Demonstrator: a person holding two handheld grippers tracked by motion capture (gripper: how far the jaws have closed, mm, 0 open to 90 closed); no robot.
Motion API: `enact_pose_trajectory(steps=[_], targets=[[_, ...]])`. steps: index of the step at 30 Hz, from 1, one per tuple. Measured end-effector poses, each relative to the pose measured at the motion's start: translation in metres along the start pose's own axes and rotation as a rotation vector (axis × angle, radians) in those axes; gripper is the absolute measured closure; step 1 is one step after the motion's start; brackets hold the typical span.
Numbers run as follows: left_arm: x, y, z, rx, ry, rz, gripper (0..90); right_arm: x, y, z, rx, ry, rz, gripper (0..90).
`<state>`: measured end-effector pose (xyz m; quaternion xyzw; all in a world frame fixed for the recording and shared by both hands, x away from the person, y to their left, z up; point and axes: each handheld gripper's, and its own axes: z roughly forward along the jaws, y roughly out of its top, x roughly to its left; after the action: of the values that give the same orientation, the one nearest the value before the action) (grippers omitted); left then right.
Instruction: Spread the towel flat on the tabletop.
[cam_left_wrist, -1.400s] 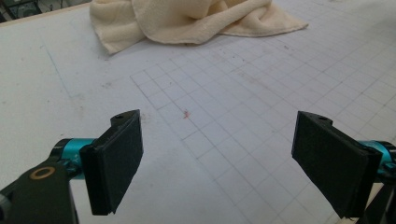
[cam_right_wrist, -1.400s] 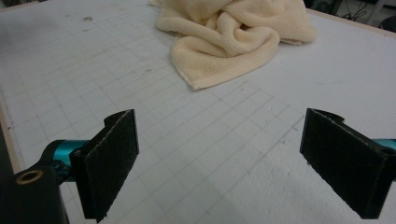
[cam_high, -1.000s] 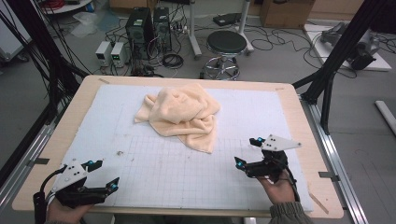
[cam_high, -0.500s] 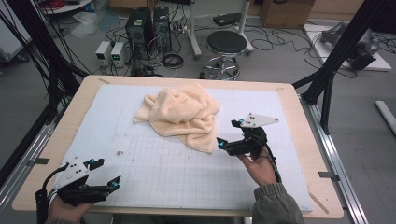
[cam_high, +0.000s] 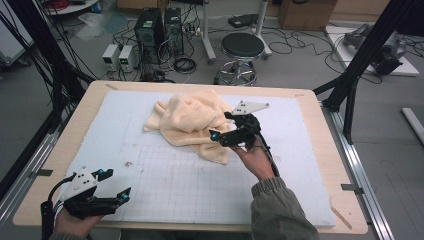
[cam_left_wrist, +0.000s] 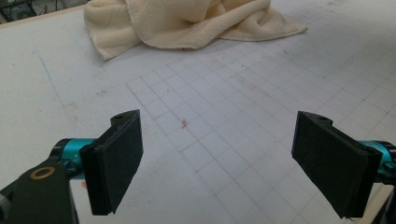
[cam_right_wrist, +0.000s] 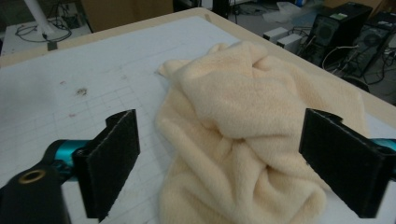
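A crumpled cream towel lies in a heap on the far middle of the white gridded mat. My right gripper hovers open just over the towel's right edge, its jaws spread wide. In the right gripper view the towel lies right below and between the two black pads, untouched by them. My left gripper rests open at the near left corner of the mat, far from the towel. In the left gripper view the towel lies well ahead, with bare mat between the pads.
The mat covers a wooden table with bare edges all round. Small brown stains mark the mat's left half. Behind the table stand a stool, computer cases and loose cables. A black frame post rises at the right.
My right gripper has moved from the mat's near right side forward and left to the towel's right edge. The left gripper has stayed in place. The towel has not moved.
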<state>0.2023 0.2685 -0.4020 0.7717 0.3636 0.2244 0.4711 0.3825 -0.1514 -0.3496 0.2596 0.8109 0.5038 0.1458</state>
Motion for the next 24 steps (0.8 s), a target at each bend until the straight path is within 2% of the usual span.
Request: enact_pose_trajectory(steps=[2, 3, 7, 12, 13, 16, 20, 22, 24], targets=[[0.0, 0.0, 0.0, 0.002, 0.003, -0.002, 16.9, -0.002, 0.01, 0.012, -0.006, -0.006, -0.016, 15.0], [0.0, 0.0, 0.0, 0.002, 0.003, -0.002, 16.9, -0.002, 0.01, 0.012, -0.006, -0.006, -0.016, 15.0], [0.001, 0.0, 0.0, 0.003, 0.003, 0.002, 16.9, -0.005, 0.015, 0.037, 0.0, -0.011, -0.013, 18.5], [0.001, 0.0, -0.001, 0.002, -0.002, -0.001, 16.9, -0.006, 0.007, 0.065, 0.012, -0.011, -0.001, 23.6], [0.001, -0.001, -0.001, 0.003, -0.001, 0.0, 16.9, -0.006, 0.007, 0.065, 0.012, -0.011, -0.001, 23.6], [0.0, -0.001, -0.001, 0.001, 0.0, -0.002, 16.9, -0.007, -0.001, 0.085, 0.031, -0.025, -0.021, 27.5], [0.001, -0.001, -0.001, 0.001, -0.003, 0.0, 17.0, -0.009, -0.006, 0.096, 0.049, -0.045, -0.011, 30.9], [0.001, -0.002, -0.002, 0.003, -0.001, -0.001, 16.9, -0.013, -0.012, 0.102, 0.049, -0.056, 0.005, 35.3], [0.001, -0.002, -0.002, 0.007, -0.001, -0.003, 16.9, -0.015, -0.015, 0.106, 0.053, -0.069, -0.006, 39.5]])
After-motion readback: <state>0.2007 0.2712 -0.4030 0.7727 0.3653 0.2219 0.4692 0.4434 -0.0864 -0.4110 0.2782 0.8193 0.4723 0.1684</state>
